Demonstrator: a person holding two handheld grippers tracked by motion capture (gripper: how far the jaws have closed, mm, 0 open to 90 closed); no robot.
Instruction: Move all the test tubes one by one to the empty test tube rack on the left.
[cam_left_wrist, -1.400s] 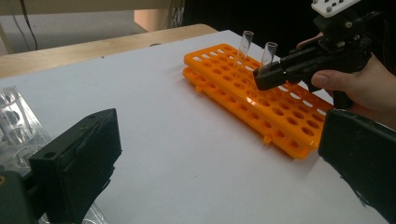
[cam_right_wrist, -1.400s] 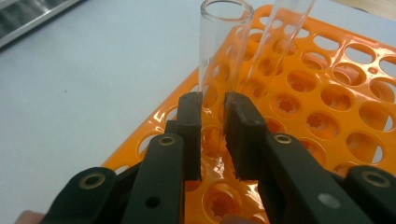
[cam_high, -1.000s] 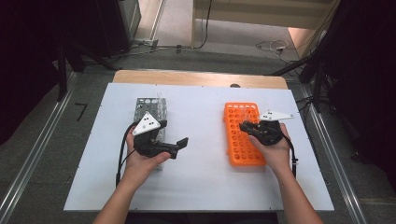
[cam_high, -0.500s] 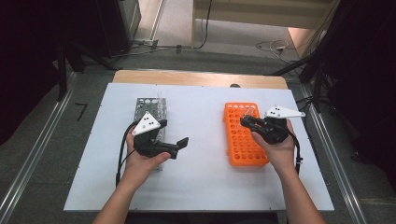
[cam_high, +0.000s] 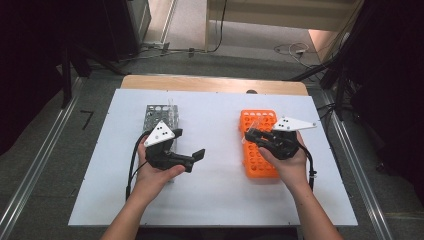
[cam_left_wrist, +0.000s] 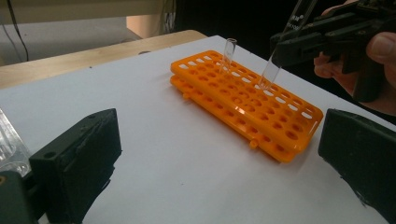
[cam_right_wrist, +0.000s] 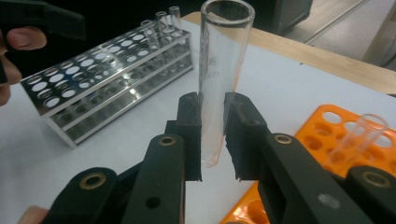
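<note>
My right gripper (cam_high: 251, 134) is shut on a clear glass test tube (cam_right_wrist: 219, 84), gripped at its lower half, open mouth up. In the left gripper view that tube (cam_left_wrist: 271, 70) hangs tilted, its round end just over the holes of the orange rack (cam_left_wrist: 261, 107). Another tube (cam_left_wrist: 229, 53) stands in the rack's far rows. My left gripper (cam_high: 189, 145) is held open with nothing between its wide-apart jaws, just in front of the metal rack (cam_high: 160, 117).
The metal rack (cam_right_wrist: 107, 79) carries a few glass tubes (cam_right_wrist: 161, 23) at its far end. Both racks rest on a white board (cam_high: 215, 200) over the wooden table (cam_high: 210, 84). Bare board lies between the racks and along the near edge.
The right gripper has risen slightly over the orange rack, still holding the tube. The left hand has stayed in place.
</note>
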